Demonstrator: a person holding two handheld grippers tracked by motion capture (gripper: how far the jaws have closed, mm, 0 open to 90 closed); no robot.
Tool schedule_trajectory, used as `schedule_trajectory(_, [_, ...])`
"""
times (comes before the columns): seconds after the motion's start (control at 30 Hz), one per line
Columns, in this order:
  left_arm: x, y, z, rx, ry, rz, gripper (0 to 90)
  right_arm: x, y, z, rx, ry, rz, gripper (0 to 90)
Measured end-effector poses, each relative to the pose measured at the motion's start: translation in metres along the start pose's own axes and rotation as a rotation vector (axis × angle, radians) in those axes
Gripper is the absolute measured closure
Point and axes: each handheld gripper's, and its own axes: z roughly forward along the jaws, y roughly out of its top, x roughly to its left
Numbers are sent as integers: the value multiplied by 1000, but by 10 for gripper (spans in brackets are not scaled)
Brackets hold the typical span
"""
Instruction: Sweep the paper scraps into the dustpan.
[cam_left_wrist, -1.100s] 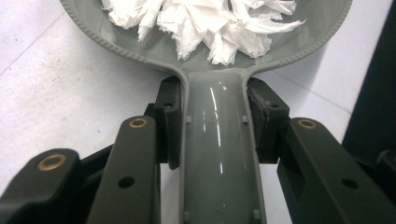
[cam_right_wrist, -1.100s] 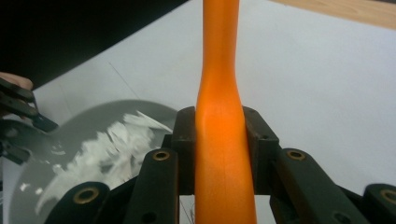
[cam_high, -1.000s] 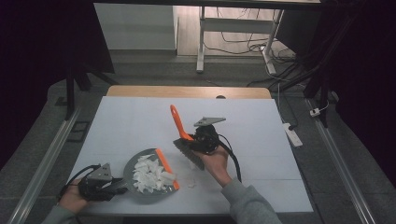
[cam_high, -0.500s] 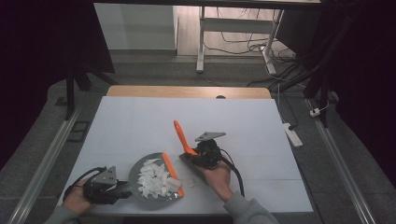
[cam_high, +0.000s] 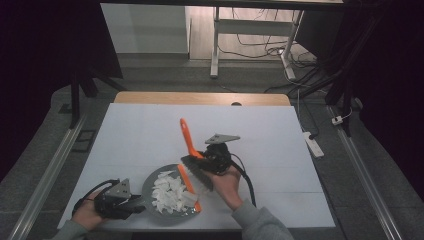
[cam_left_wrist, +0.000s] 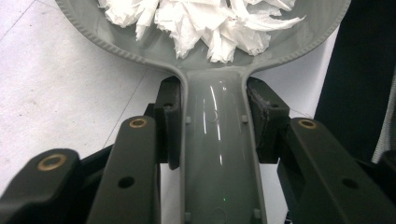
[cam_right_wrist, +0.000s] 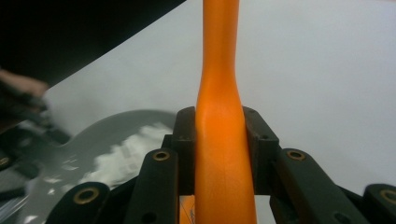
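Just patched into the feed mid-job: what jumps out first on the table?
A grey dustpan heaped with white paper scraps sits at the table's near edge, its handle clamped in the left claw. Beside it, the right claw grips an orange-handled brush, bristles at the pan's rim.

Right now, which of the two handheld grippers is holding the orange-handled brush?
The right gripper holds it, jaws clamped on the orange brush handle. The left gripper instead grips the grey dustpan by its handle.
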Motion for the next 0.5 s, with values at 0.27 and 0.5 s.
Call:
schedule_trajectory(0.27, [-1,4,4,7,4,-12,615,-49,4,-5,33,-186,2,704])
schedule_trajectory(0.5, [-2,6,7,13,7,-18,615,-59,0,5,91,-211,12,704])
